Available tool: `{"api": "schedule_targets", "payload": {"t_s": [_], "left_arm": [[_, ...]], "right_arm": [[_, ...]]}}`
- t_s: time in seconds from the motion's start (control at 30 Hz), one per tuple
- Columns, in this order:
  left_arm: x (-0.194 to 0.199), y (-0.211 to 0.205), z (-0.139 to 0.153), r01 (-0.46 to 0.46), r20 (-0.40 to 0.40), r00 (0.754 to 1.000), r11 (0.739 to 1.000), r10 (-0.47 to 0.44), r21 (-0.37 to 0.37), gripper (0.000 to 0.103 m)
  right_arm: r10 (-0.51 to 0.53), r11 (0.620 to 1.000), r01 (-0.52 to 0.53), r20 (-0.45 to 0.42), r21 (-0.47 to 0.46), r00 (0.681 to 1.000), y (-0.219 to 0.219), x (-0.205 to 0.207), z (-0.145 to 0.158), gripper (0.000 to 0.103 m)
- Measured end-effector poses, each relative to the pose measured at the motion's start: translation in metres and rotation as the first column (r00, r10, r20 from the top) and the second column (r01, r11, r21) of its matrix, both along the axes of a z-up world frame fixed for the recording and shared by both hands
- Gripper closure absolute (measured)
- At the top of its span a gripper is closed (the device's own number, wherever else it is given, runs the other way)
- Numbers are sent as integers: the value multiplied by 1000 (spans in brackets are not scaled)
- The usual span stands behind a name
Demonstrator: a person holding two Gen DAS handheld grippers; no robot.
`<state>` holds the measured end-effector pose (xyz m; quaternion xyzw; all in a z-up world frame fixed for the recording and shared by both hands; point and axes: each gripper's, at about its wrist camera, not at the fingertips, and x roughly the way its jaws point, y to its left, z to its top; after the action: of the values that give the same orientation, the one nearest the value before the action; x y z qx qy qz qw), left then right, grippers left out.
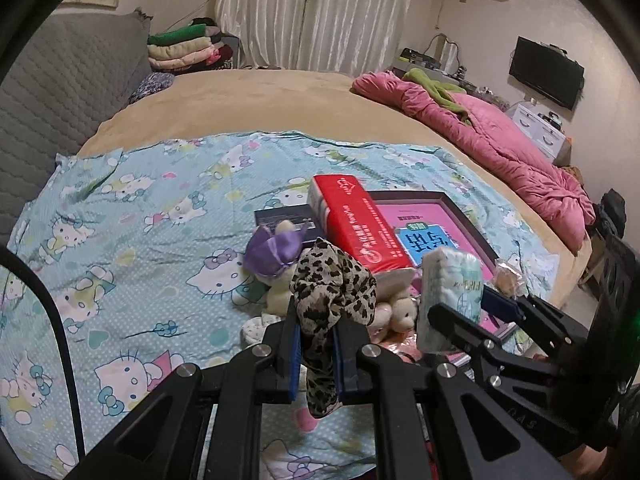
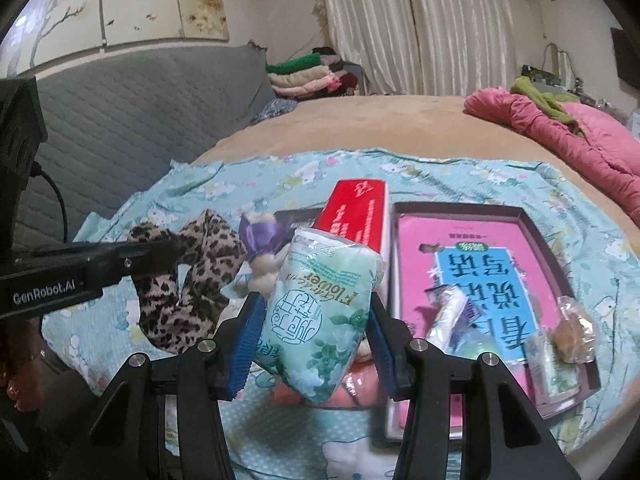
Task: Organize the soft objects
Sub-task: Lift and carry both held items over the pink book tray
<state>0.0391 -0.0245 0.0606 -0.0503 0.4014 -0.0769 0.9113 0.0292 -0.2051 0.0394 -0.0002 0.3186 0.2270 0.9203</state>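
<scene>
My left gripper (image 1: 316, 348) is shut on a leopard-print scrunchie (image 1: 332, 292) and holds it above the Hello Kitty sheet (image 1: 140, 240); it also shows in the right wrist view (image 2: 188, 276). My right gripper (image 2: 316, 332) is shut on a pale green tissue pack (image 2: 320, 308), held above the sheet; the pack also shows in the left wrist view (image 1: 448, 292). Below lie a purple-capped plush toy (image 1: 272, 256), small plush bears (image 1: 396, 312) and a red tissue pack (image 1: 352, 220).
A shallow box with a pink book (image 2: 492, 264) lies to the right, holding small wrapped items (image 2: 572, 332). A pink quilt (image 1: 500, 136) lies at the far right of the bed. A grey headboard (image 1: 60, 92) is on the left. Folded clothes (image 1: 184, 48) are stacked behind.
</scene>
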Motion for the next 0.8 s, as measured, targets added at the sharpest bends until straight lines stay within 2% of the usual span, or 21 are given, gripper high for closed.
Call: {"api": "schedule_targets", "payload": {"t_s": [0.37,0.8], "left_arm": [[-1,-24,15,55,21,998,998,-55,-9,90],[7,-72,36,141,57,988,990,-141,2,90]], "right_arm": [[-62,997,61,26,55,998,-27,3,15,51],[-175,980,168,55,110,983,-74,6,32,51]]}}
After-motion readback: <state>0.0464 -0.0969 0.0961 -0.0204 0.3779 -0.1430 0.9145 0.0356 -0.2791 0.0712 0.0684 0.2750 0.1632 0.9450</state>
